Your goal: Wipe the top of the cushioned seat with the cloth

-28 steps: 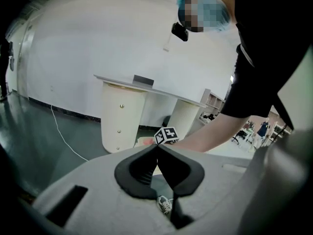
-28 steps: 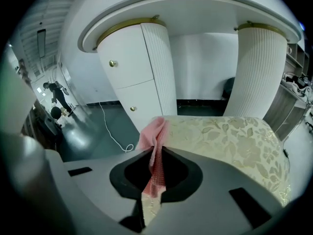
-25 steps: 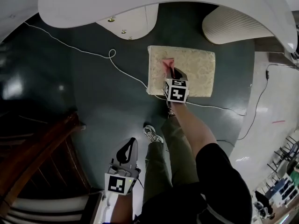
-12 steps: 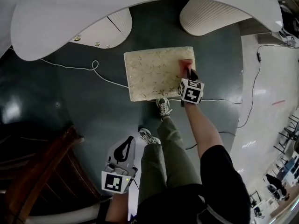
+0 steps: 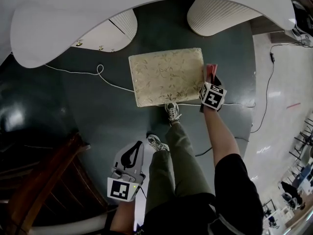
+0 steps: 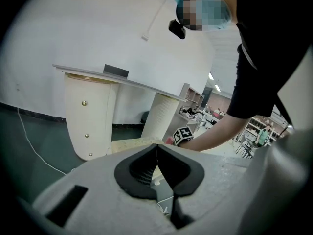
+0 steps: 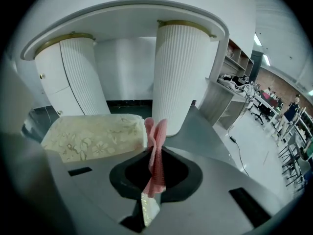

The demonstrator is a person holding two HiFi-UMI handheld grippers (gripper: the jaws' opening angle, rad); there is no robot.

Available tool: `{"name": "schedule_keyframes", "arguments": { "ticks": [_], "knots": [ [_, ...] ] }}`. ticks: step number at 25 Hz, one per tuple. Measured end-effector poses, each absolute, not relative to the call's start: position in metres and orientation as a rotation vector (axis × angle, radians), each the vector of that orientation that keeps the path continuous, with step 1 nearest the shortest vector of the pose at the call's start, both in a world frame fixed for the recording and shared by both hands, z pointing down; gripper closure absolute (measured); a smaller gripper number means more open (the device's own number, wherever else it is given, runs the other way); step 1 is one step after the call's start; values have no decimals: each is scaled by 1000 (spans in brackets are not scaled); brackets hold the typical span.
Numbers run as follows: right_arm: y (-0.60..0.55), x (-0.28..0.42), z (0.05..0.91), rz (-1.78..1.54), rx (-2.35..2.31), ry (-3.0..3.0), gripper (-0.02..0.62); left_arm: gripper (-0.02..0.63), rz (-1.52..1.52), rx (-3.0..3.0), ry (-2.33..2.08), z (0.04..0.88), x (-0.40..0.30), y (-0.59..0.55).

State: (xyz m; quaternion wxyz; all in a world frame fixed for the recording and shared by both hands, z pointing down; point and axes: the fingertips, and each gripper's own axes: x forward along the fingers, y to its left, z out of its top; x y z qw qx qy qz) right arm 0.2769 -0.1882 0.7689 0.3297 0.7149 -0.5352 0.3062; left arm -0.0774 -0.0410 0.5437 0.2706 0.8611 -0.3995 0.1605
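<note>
The cushioned seat (image 5: 166, 76) is a cream rectangle with a floral pattern, standing on the dark floor; the right gripper view shows it at lower left as the cushioned seat (image 7: 93, 136). My right gripper (image 5: 211, 78) sits just past the seat's right edge, off the cushion, shut on a pink cloth (image 5: 211, 70). Between its jaws the pink cloth (image 7: 155, 153) stands up in a fold. My left gripper (image 5: 132, 156) hangs low beside the person's leg, far from the seat, shut with nothing in it. Its closed pads (image 6: 157, 163) meet in the left gripper view.
A white curved table top (image 5: 146, 4) overhangs the seat, carried on a ribbed white column (image 7: 181, 77) and a cabinet leg (image 5: 105, 33). A white cable (image 5: 98, 72) trails across the floor. The person's shoes (image 5: 171, 112) stand at the seat's near edge. Dark wooden furniture (image 5: 39, 180) is at lower left.
My right gripper has dragged the pink cloth rightward across the cushion and off its right edge. The left gripper has stayed put.
</note>
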Motion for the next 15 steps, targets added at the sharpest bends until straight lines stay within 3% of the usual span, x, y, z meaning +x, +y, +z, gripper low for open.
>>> {"name": "schedule_keyframes", "arguments": {
  "ticks": [5, 15],
  "knots": [
    [-188, 222, 748, 784, 1862, -1581, 572, 588, 418, 2302, -1121, 541, -94, -29],
    [-155, 20, 753, 951, 1591, -1953, 572, 588, 414, 2258, -1219, 538, -140, 13]
  ]
}}
